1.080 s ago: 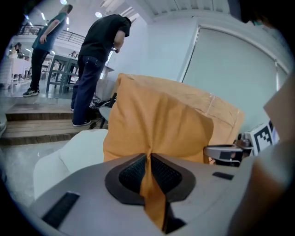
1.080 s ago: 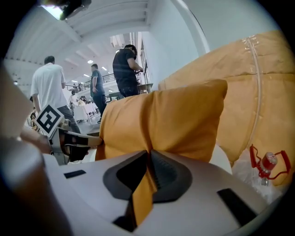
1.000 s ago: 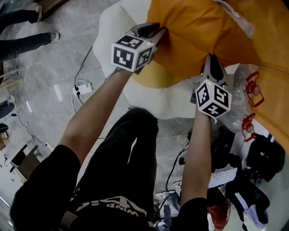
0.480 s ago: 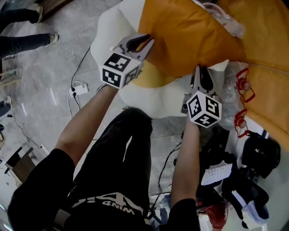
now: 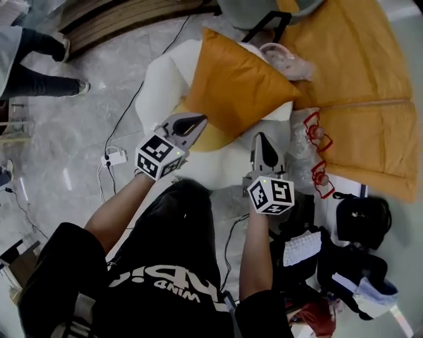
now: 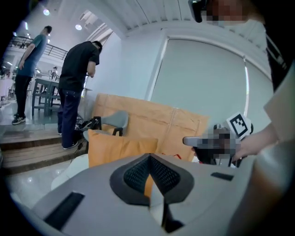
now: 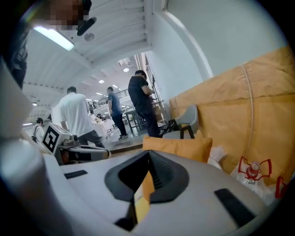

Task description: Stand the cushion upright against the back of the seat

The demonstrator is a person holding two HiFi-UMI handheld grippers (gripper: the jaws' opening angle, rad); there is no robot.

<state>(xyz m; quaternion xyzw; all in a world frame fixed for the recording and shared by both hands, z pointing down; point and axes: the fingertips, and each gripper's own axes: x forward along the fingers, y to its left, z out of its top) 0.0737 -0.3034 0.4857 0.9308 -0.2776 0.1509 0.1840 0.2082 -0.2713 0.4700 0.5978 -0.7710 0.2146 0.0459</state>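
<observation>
One cushion (image 5: 234, 89), one seat (image 5: 162, 79), two grippers, each bearing one black-and-white marker cube.

The left gripper (image 5: 195, 121) and the right gripper (image 5: 260, 138) are both held short of the cushion, on the person's side of it and clear of its near edge. The left points at its lower left part, the right at its lower right part. Each gripper's jaws have just closed and now meet pad to pad, with nothing between them.

The cushion stands upright on the seat towards its far side. Whether it touches the seat back cannot be told.

The cushion is square, plump, orange smooth fabric with pointed corners. The seat is white, rounded and matte. The gripper bodies are grey moulded shells with dark ribbed pads (image 6: 138, 173).

Behind the seat are one grey chair (image 5: 258, 13) and a tan creased sheet (image 5: 357, 86).
</observation>
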